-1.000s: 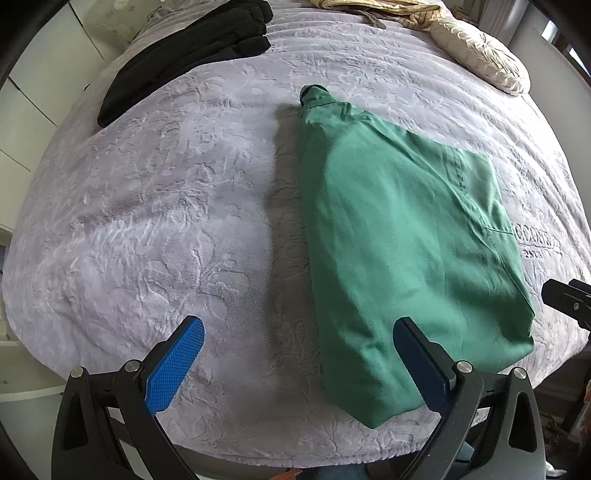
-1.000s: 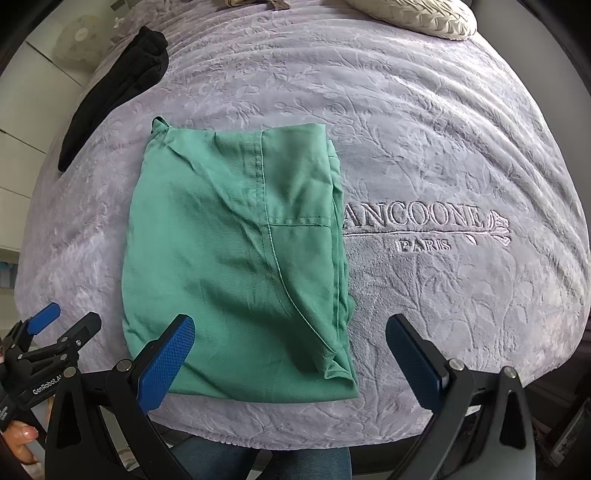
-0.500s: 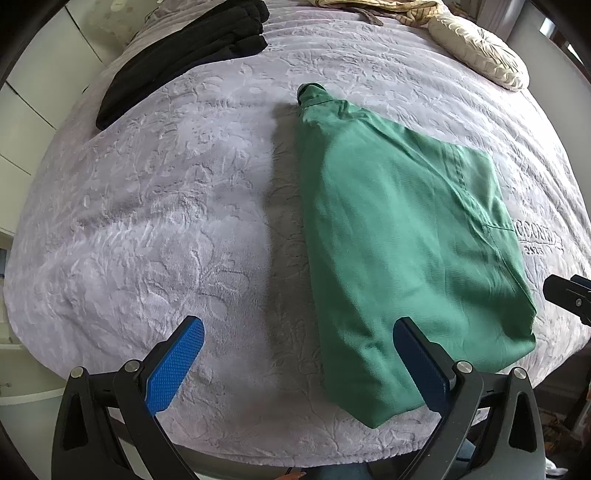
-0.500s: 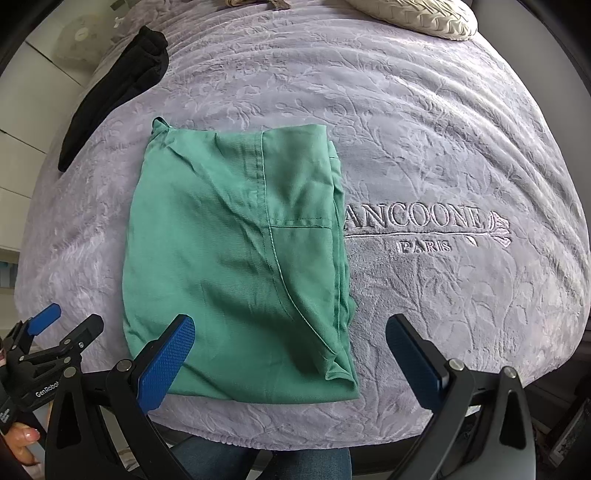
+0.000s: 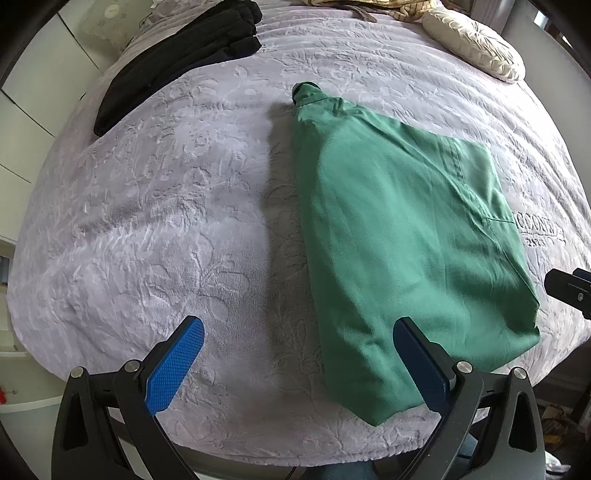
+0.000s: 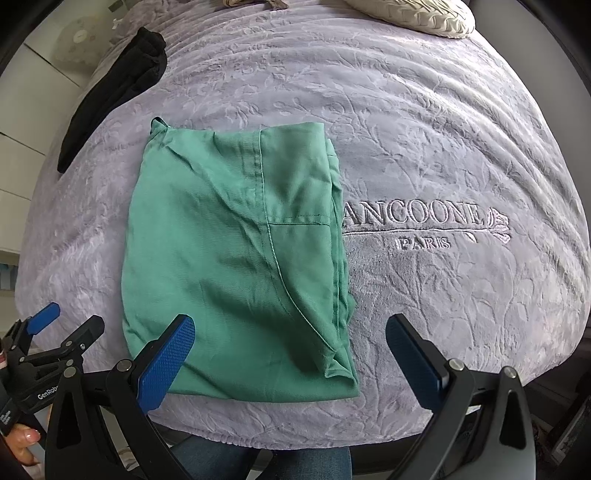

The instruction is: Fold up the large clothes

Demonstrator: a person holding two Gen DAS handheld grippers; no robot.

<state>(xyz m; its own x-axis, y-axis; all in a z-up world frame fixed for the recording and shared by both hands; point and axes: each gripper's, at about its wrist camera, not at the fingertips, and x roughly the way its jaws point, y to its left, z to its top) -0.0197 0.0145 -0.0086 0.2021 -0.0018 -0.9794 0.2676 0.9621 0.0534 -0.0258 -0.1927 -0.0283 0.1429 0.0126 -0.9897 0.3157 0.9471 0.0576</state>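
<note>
The left gripper hangs over the near edge of the bed, fingers spread wide with nothing between them; its right pad sits above the near-left corner of the garment, whether touching it I cannot tell. The right gripper is likewise spread and empty, its left pad over the garment's near edge, its right pad over bare blanket. The green garment lies folded into a rough rectangle on the lilac embossed blanket, near the front edge, seams and a pocket line showing on top; its right side covers the start of the embroidered lettering. Farther off to the left lies a black garment, well apart from the green one; at the far right corner rests a cream cushion, with striped cloth beside it.
</note>
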